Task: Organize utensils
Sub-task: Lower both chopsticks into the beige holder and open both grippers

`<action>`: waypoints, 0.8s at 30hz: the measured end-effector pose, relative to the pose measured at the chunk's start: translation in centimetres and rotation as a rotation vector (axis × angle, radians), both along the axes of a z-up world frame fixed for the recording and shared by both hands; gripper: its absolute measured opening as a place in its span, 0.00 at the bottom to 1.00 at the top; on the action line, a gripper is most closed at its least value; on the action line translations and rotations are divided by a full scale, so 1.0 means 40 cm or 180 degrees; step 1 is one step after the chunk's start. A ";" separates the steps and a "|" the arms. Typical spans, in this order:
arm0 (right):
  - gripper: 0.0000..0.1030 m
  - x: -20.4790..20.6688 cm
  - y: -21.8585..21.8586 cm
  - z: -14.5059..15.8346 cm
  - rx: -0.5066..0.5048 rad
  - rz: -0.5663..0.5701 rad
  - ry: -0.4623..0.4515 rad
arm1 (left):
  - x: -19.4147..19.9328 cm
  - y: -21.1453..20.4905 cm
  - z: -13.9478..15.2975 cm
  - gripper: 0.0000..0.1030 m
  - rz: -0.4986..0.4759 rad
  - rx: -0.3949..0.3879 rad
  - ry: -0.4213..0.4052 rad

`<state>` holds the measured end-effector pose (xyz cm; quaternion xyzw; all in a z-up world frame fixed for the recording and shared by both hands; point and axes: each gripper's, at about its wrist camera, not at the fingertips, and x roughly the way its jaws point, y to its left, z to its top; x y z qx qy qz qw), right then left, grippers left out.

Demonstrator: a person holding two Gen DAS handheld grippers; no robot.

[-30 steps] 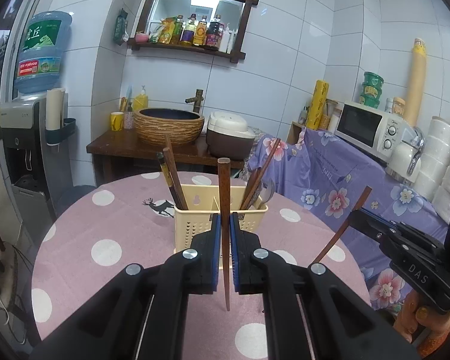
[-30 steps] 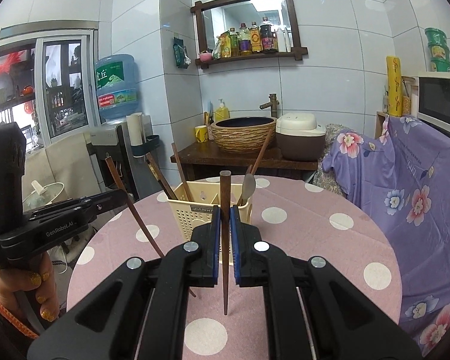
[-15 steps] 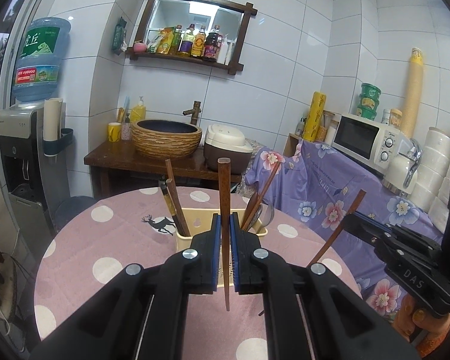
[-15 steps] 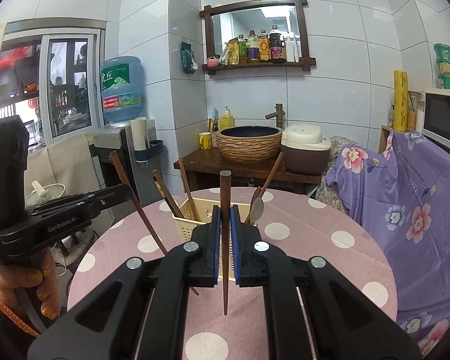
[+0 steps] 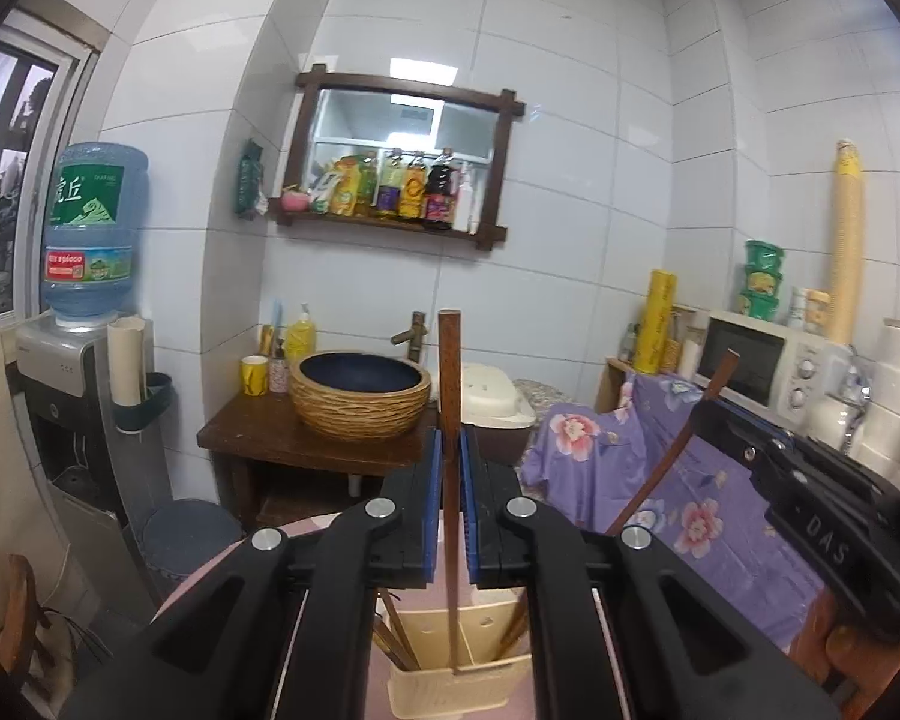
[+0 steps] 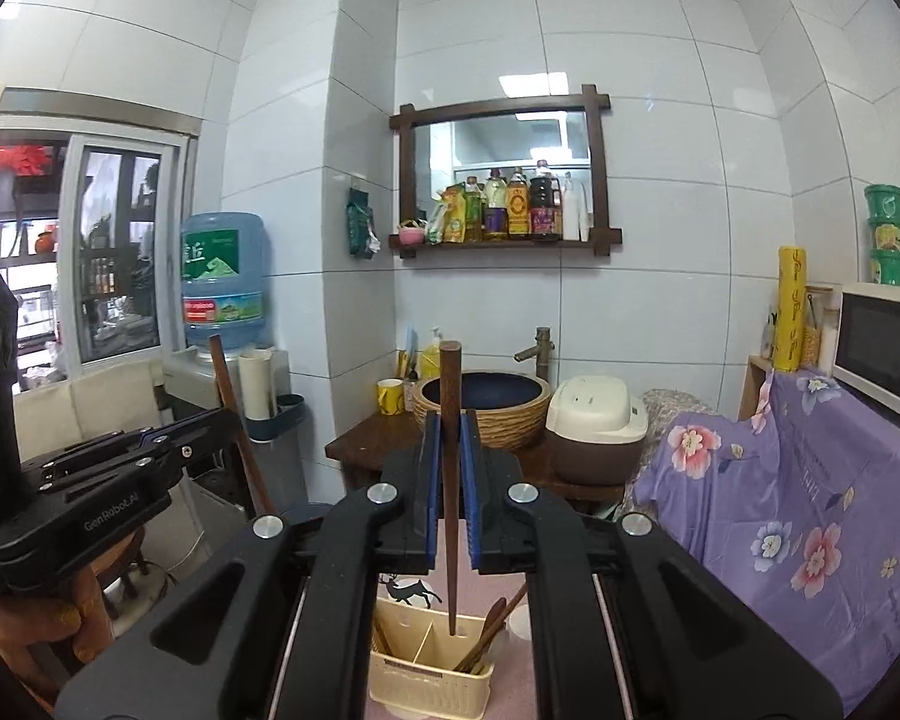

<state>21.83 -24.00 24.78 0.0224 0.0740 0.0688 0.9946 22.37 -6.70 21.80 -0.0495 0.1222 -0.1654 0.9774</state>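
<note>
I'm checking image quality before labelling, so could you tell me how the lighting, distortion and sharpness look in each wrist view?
Left wrist view: strong fisheye bending of the wall tiles, dark vignette at the corners, ceiling light reflected in the mirror; the left gripper and its chopstick look sharp. Right wrist view: same barrel distortion, bright window at left, the right gripper and its chopstick sharp, the basket dimmer.

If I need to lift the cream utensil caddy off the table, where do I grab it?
Grip the cream utensil caddy by its thin upright front wall, from above, one finger inside, one outside. The woven sides give no handle, and chopsticks lean in the right compartment, so the left one is freer. Both hand-held grippers are occupied.
</note>
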 end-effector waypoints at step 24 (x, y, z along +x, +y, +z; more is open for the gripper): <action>0.07 0.172 -0.011 -0.316 0.0179 -0.0077 0.0740 | 0.062 -0.050 0.019 0.02 0.0069 -0.0060 -0.0151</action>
